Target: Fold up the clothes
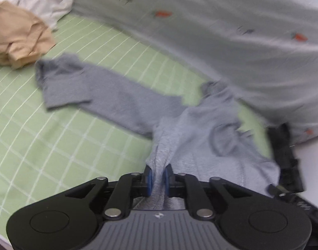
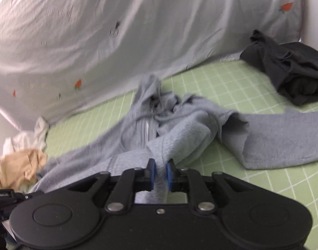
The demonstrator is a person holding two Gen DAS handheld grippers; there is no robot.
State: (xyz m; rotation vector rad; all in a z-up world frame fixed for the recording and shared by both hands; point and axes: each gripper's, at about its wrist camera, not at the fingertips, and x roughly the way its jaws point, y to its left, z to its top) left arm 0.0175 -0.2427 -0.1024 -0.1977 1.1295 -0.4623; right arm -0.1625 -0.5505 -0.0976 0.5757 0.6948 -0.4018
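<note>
A bunched fold of the grey hoodie (image 1: 125, 102) is pinched by the left tongs (image 1: 158, 179) and by the right tongs (image 2: 160, 175) on the green checked bed (image 1: 54, 145).

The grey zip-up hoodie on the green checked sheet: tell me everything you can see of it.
The grey zip-up hoodie looks like soft fleecy knit with a pale zipper and a drawcord near the crumpled hood. It lies unfolded and rumpled on the green checked sheet, sleeves stretched out to either side, the hood end by the white printed bedding. The left gripper and right gripper each pinch a bunched fold of its near edge between blue pads.
</note>
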